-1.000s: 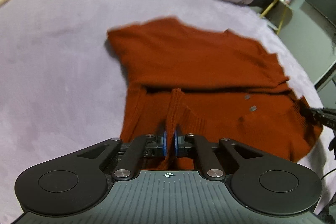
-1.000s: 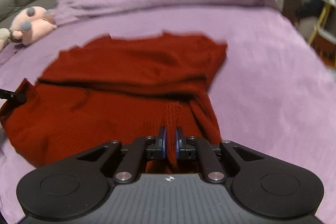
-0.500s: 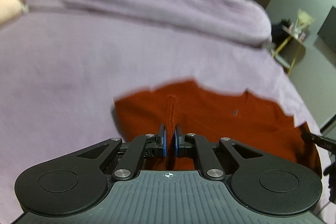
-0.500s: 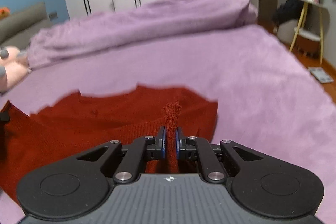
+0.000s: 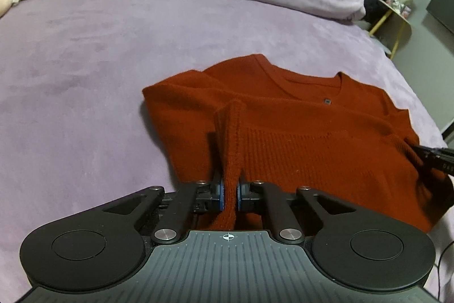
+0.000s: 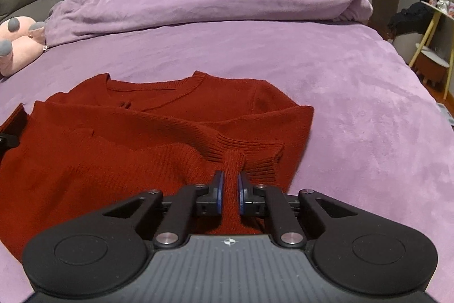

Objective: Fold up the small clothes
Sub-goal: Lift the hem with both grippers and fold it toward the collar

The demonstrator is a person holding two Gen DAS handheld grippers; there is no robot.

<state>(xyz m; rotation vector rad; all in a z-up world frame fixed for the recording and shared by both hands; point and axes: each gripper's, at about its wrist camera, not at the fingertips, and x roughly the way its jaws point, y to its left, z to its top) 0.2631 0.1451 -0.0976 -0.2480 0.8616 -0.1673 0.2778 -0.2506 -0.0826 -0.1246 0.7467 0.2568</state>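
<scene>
On the purple bed cover [image 6: 354, 81] the rust-red sweater [image 6: 119, 138] lies folded over itself, neckline at the far side, while the left gripper [image 5: 229, 193] and the right gripper [image 6: 230, 192] each pinch a fold of its ribbed hem between clamped pads

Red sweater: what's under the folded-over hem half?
Beneath the raised hem of the red sweater lie its own chest and neckline, on the purple bedspread. Anything between the layers is hidden.
</scene>
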